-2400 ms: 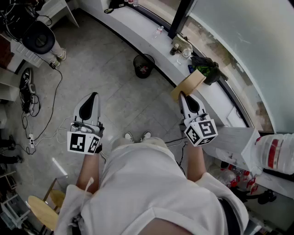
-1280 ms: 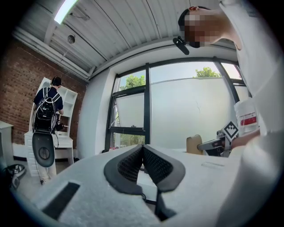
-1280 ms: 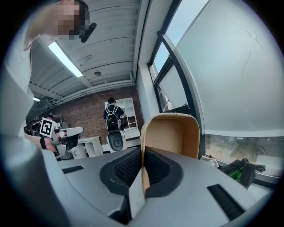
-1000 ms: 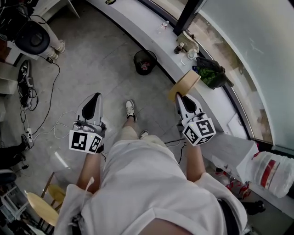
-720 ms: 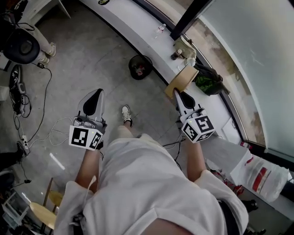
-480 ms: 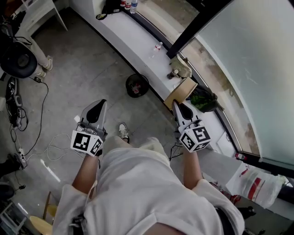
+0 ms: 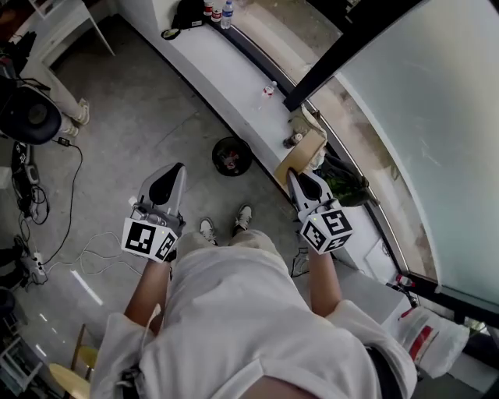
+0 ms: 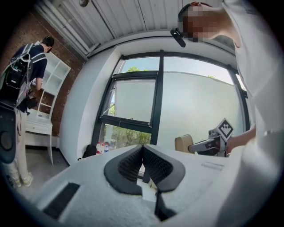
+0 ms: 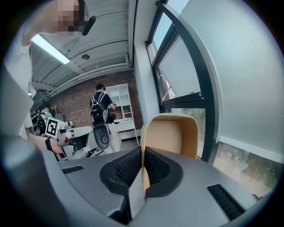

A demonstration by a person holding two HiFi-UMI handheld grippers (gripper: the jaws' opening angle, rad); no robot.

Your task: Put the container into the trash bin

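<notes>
My right gripper (image 7: 295, 178) is shut on the wall of a tan paper container (image 7: 300, 154), which sticks up ahead of its jaws. In the right gripper view the container (image 9: 175, 133) rises above the closed pads of the right gripper (image 9: 143, 166), in front of the window. A round black trash bin (image 7: 231, 156) with some litter inside stands on the floor by the white sill, ahead and between the two grippers. My left gripper (image 7: 170, 181) is held level with nothing in it. Its own view shows the left gripper (image 8: 143, 153) with pads together.
A long white window sill (image 7: 226, 66) runs along the glass and carries bottles (image 7: 220, 11) and a green bag (image 7: 343, 185). Cables (image 7: 47, 226) trail over the floor at left. A person with a backpack (image 8: 20, 84) stands by a white shelf unit.
The person has walked forward along the sill. The trash bin has come closer to the grippers in the head view. The container stays in the right gripper.
</notes>
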